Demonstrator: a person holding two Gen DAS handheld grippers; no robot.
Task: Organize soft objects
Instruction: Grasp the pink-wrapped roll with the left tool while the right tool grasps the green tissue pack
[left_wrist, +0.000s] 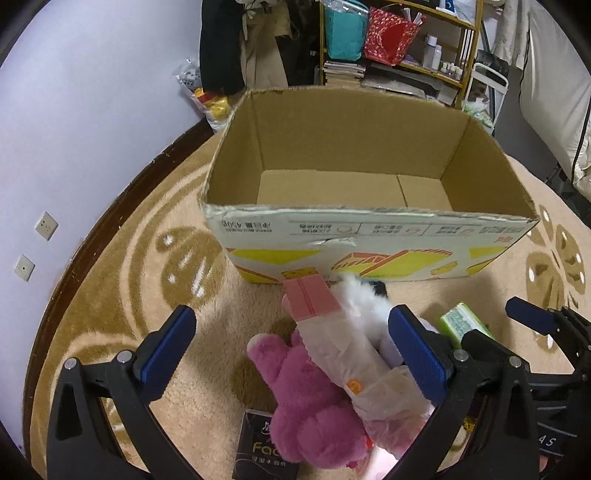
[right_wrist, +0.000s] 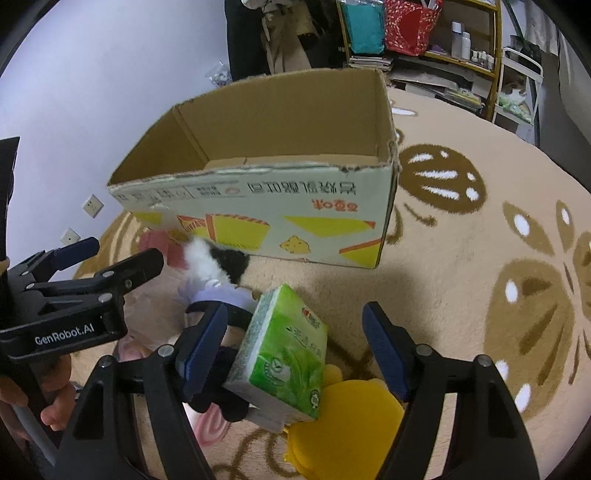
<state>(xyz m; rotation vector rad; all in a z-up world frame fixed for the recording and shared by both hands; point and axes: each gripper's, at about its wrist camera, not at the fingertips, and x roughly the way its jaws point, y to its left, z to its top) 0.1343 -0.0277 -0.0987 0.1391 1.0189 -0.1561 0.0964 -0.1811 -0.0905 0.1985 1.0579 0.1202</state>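
Below the empty cardboard box (left_wrist: 362, 173), lower frame: soft pile on rug. Left tongs (left_wrist: 295, 350) apart over pink plush (left_wrist: 306, 398); right tongs (right_wrist: 295, 354) apart around green tissue pack (right_wrist: 284, 354). Advice: close squarely mid-body, lift clear.

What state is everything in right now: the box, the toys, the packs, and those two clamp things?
Box: upright on the rug, top open, empty inside.
Pink plush: lying on the rug, not gripped.
Pink-and-white pack: lying across the plush.
Green tissue pack: tilted on the pile, between open fingers, not gripped.
Yellow toy: on the rug, under the tissue pack.
Left gripper: open.
Right gripper: open.
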